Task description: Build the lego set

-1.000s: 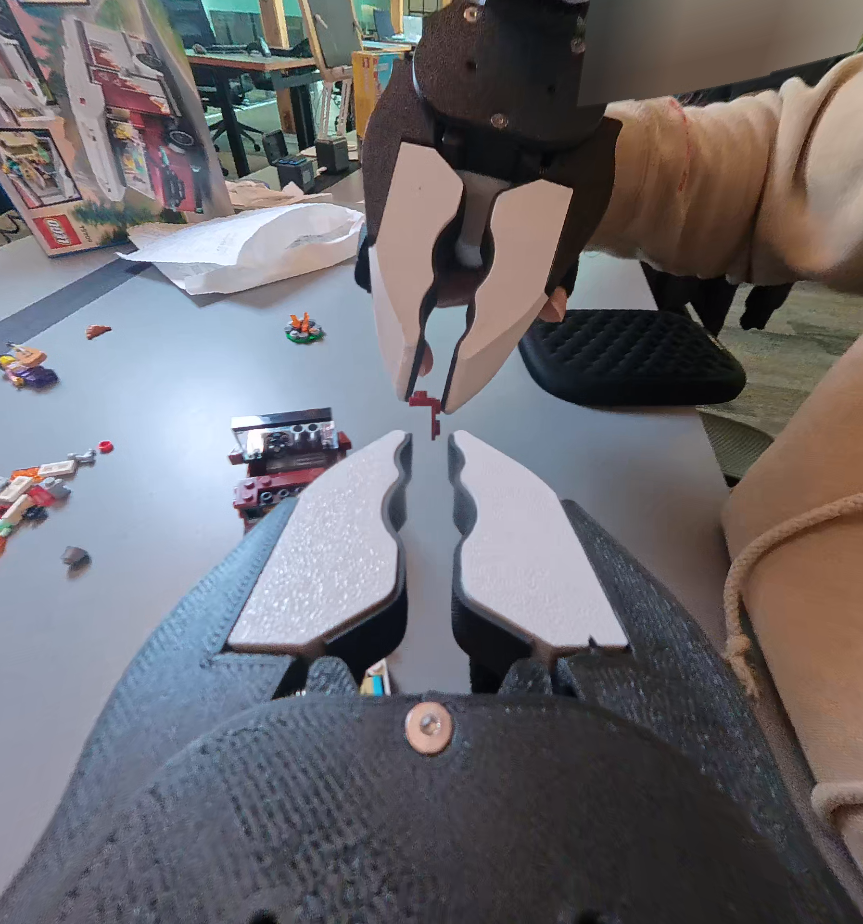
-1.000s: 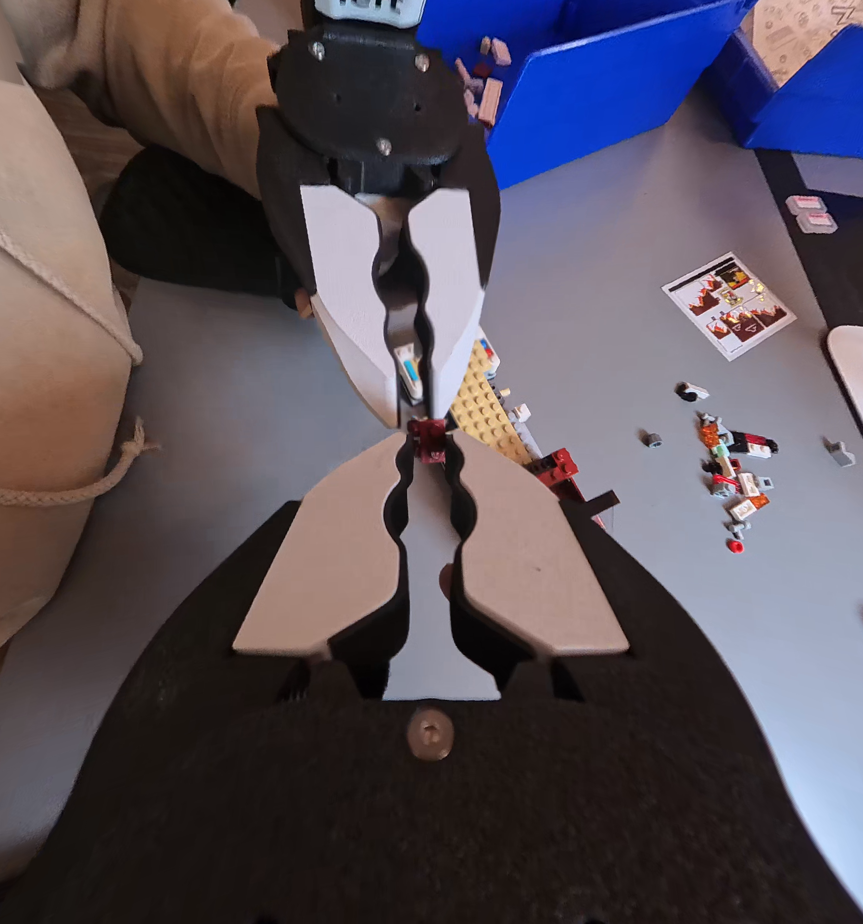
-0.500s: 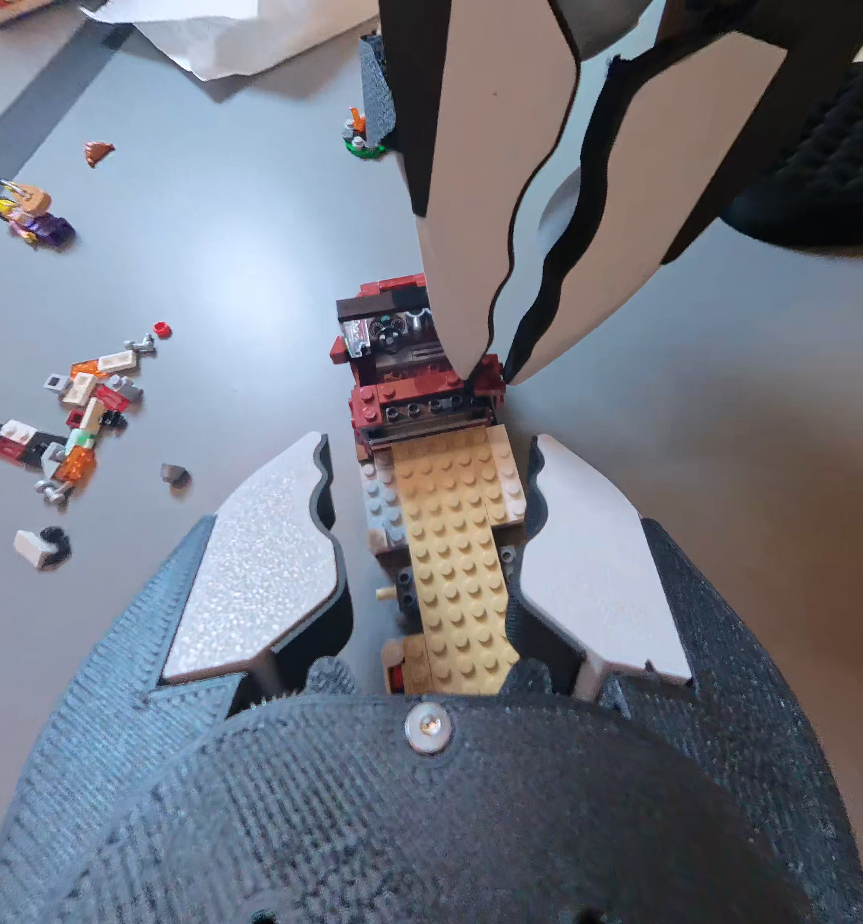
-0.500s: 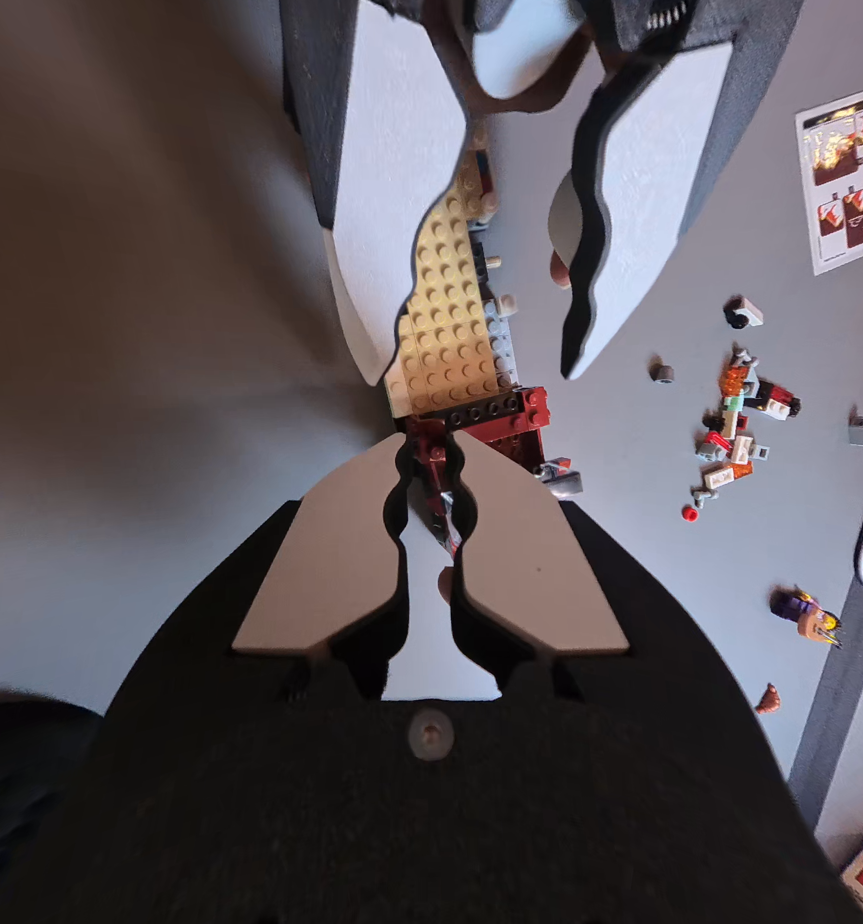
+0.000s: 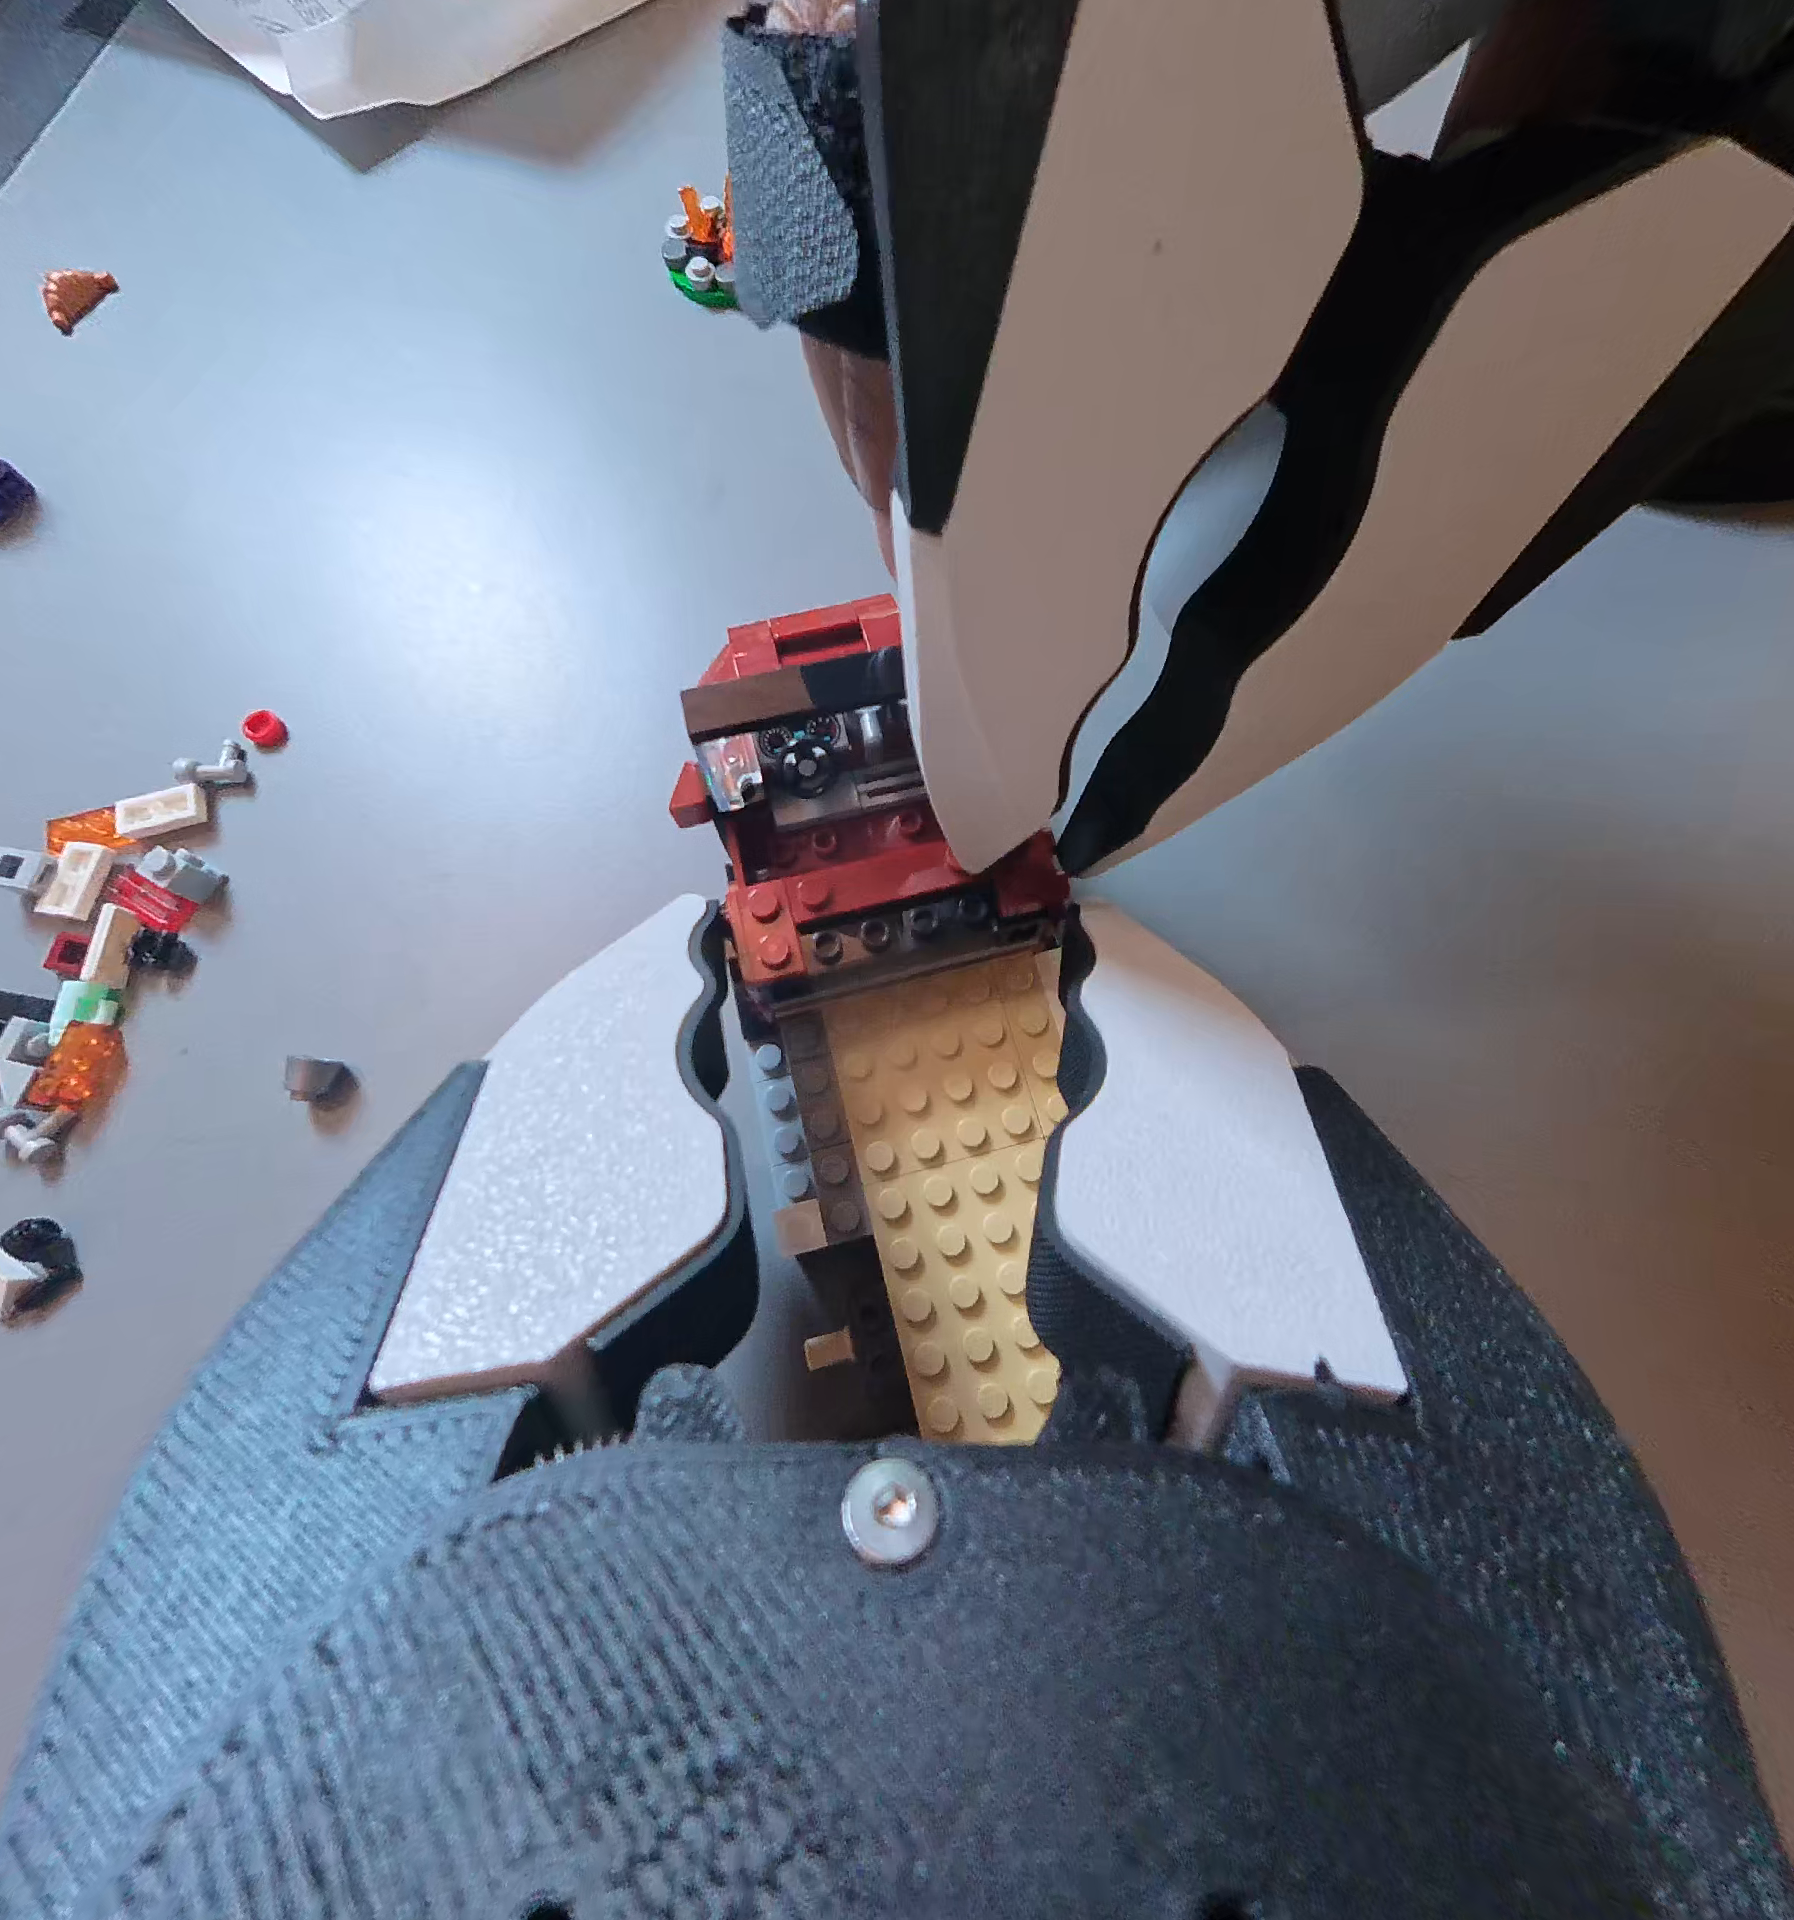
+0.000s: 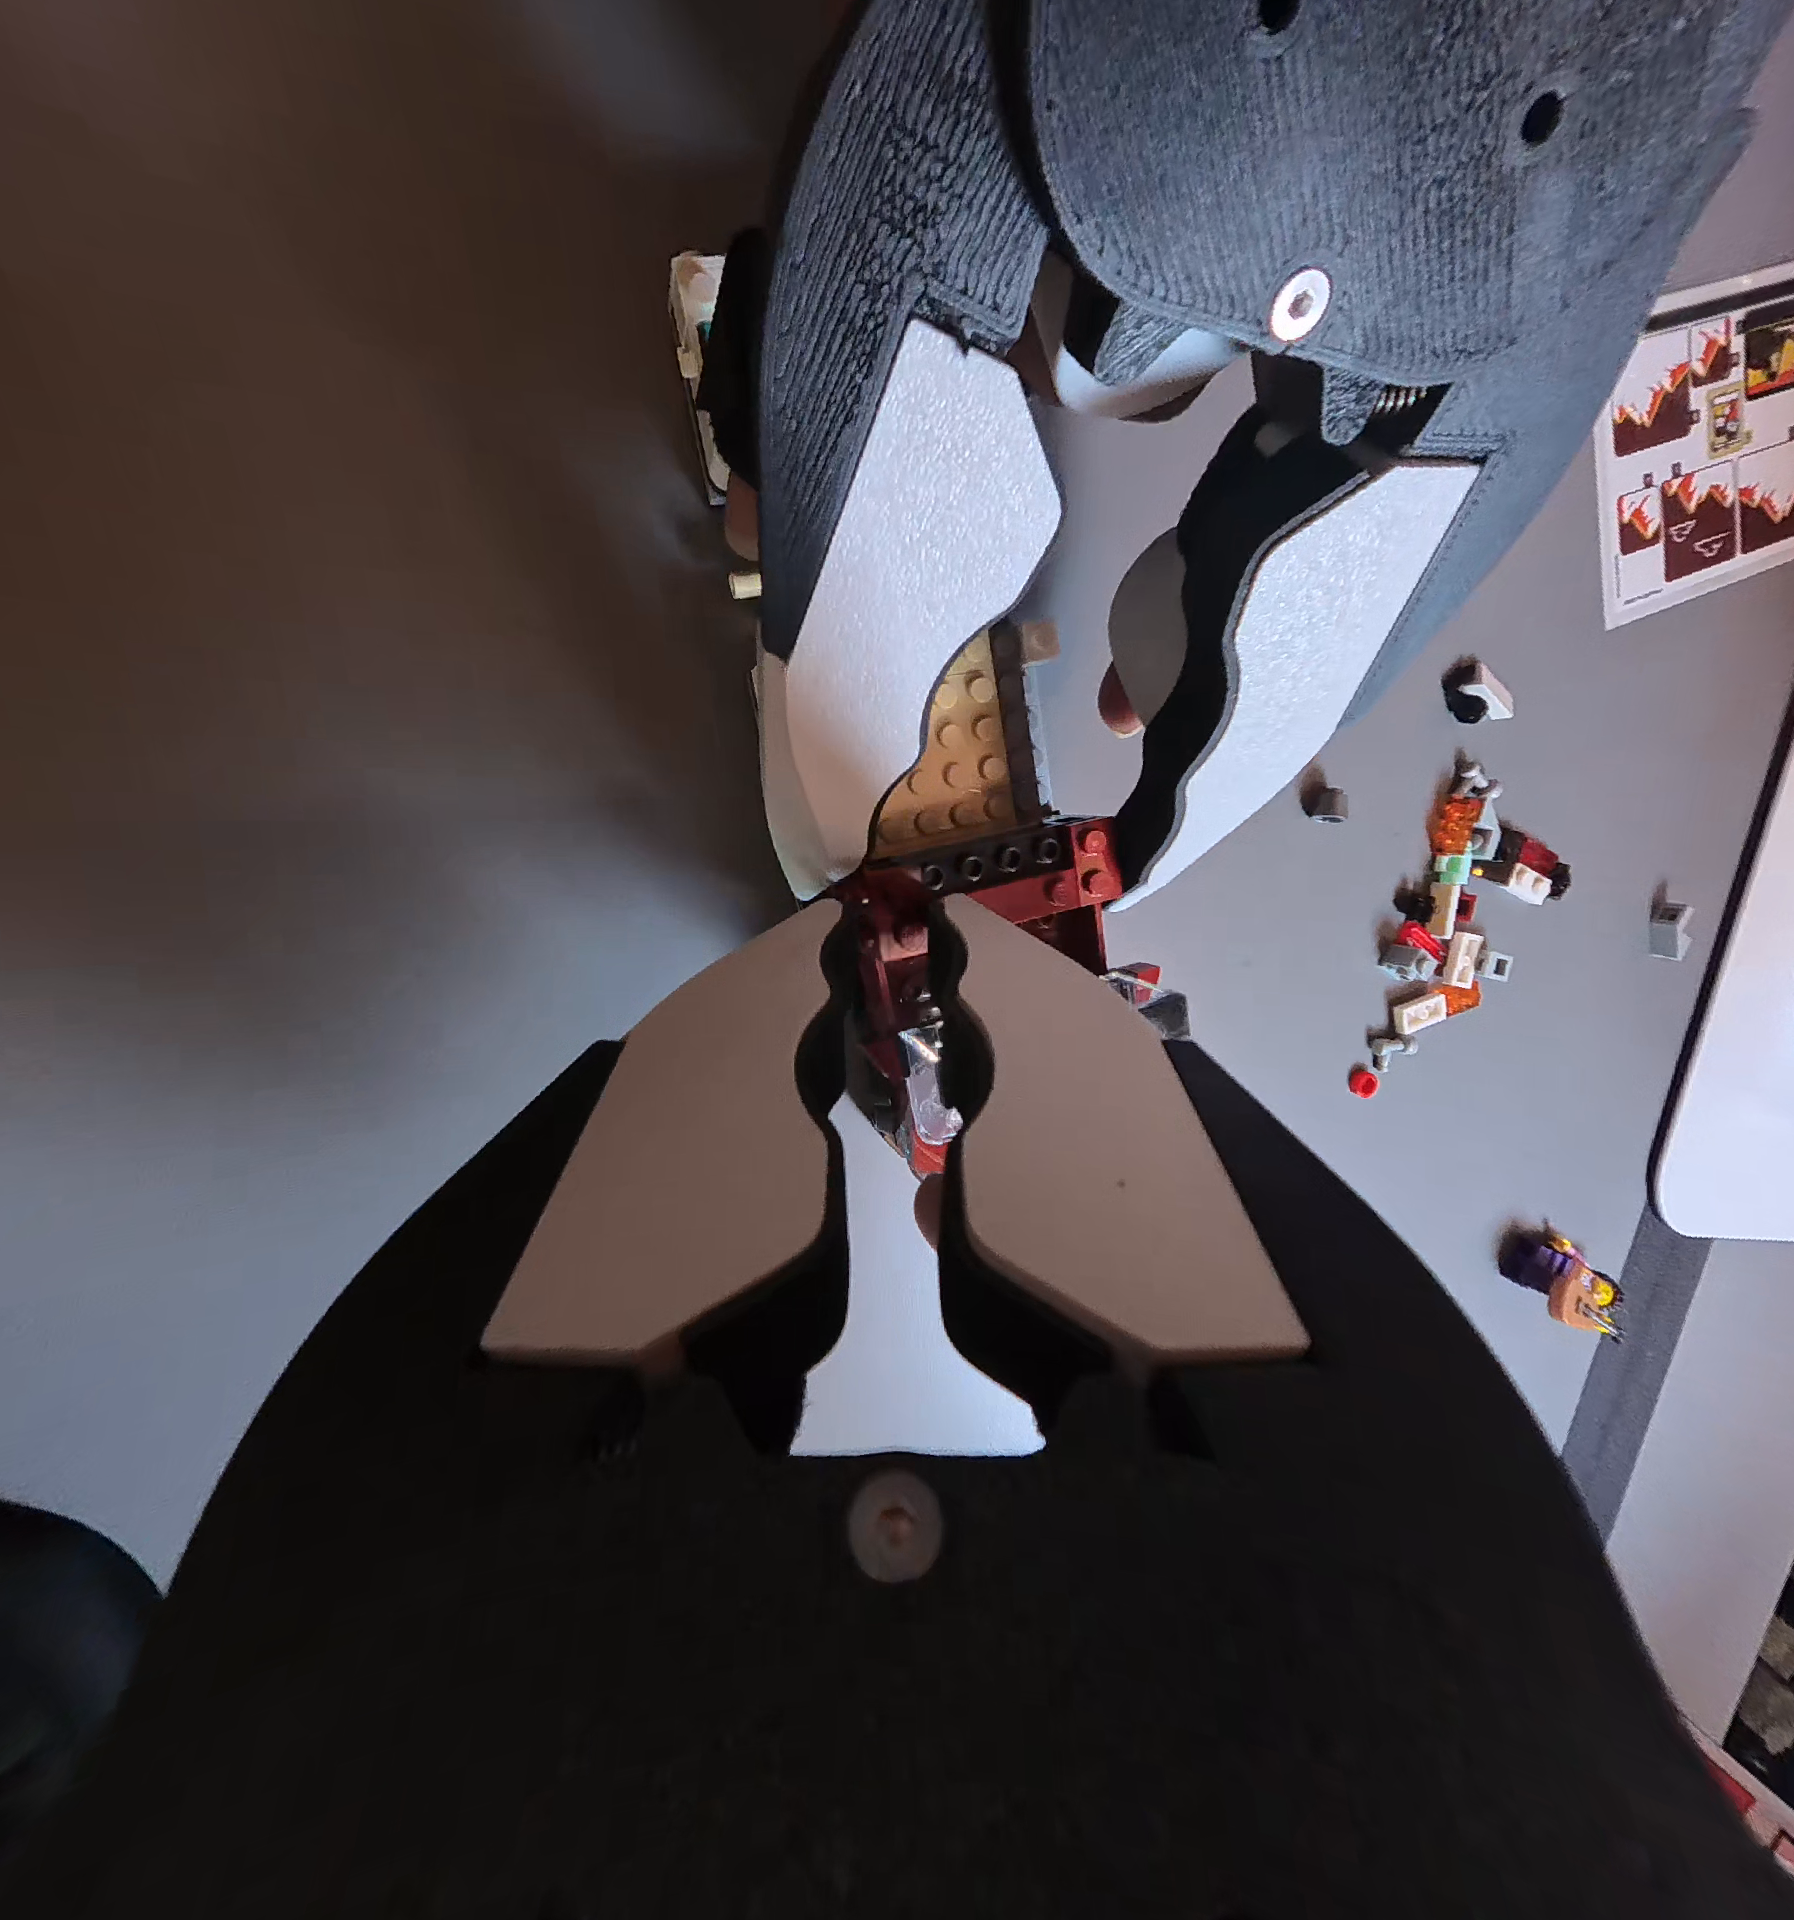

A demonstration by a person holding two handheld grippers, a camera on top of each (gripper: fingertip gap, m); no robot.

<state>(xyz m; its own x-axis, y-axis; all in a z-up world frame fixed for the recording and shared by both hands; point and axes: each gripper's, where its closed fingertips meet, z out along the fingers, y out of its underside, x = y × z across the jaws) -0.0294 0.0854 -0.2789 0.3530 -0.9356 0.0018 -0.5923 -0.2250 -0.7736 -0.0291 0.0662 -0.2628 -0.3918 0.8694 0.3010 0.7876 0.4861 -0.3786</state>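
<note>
A brick truck model (image 5: 955,1143) with a tan studded bed and a dark red cab lies on the grey table (image 5: 457,520). My left gripper (image 5: 893,920) straddles it, with both pads pressed against its sides near the cab. It also shows in the right wrist view (image 6: 976,883) over the model (image 6: 966,758). My right gripper (image 6: 891,914) is shut on a small dark red brick piece (image 6: 898,945). It holds the piece against the cab's rear corner. In the left wrist view the right gripper (image 5: 1038,857) comes down from above onto that corner.
A heap of small loose bricks (image 5: 93,935) lies left of the model and also shows in the right wrist view (image 6: 1454,914). A sticker sheet (image 6: 1714,436), a white tray (image 6: 1766,987), a purple figure (image 6: 1558,1273), a small green and orange build (image 5: 701,249) and white paper (image 5: 436,42) lie around. It is some 25 centimetres from my left tips to the purple figure (image 6: 1558,1273).
My left gripper opened wide, dropped over the truck model and closed onto its sides. My right gripper carried the dark red piece down from mid-air onto the cab corner.
</note>
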